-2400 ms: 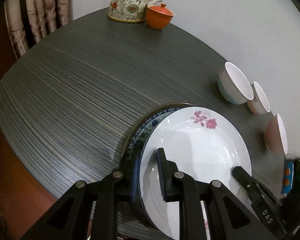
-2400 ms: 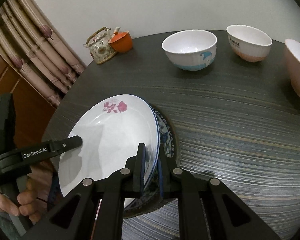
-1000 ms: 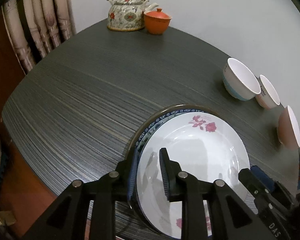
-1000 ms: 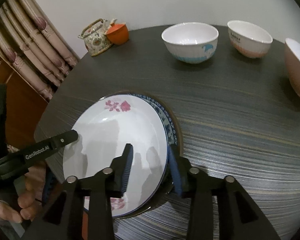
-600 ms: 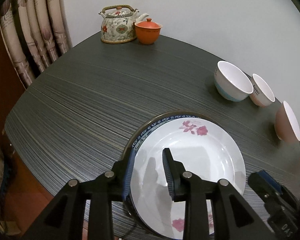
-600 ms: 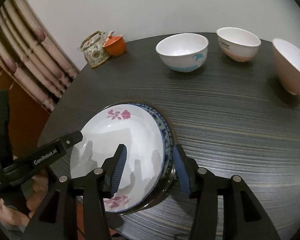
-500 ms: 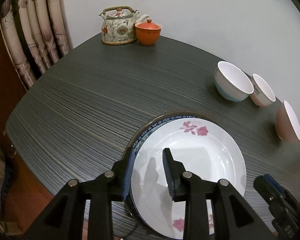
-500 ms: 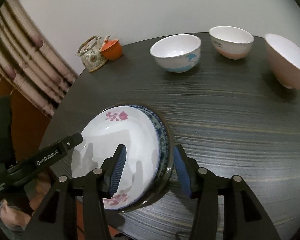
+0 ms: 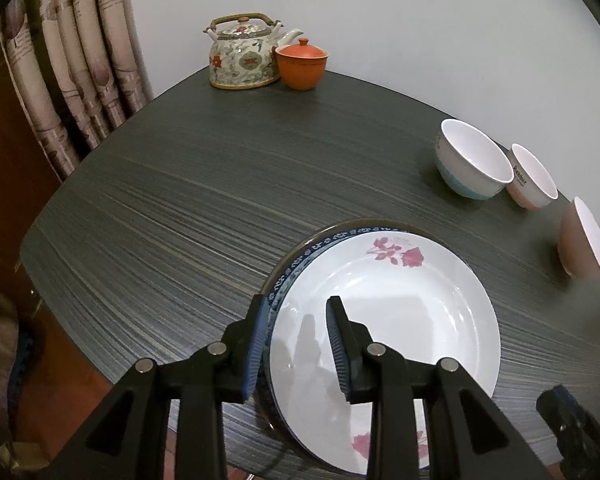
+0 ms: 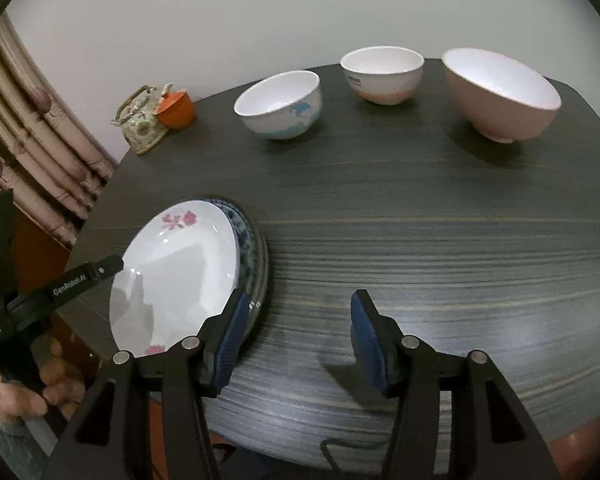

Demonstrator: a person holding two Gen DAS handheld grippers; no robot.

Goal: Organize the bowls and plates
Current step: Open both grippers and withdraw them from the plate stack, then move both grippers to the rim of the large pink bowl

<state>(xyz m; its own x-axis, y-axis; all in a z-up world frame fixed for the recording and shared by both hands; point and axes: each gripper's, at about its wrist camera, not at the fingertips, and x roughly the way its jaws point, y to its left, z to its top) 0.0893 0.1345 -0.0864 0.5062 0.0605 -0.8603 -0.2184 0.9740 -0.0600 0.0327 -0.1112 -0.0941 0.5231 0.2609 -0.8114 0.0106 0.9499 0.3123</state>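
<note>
We have just let go of the rose plate (image 9: 384,320), now resting atop the blue-rimmed plates (image 9: 300,264) at the counter's (image 9: 220,200) near edge: our left gripper (image 9: 296,344) has eased open around its rim, our right gripper (image 10: 296,336) swung clear, fingers open and empty. Three bowls (image 10: 280,108) await, well apart.

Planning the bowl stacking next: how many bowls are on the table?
3, in a row along the far edge: blue-patterned bowl, pink-banded bowl, pink bowl at the right end. None appears hidden.
</note>
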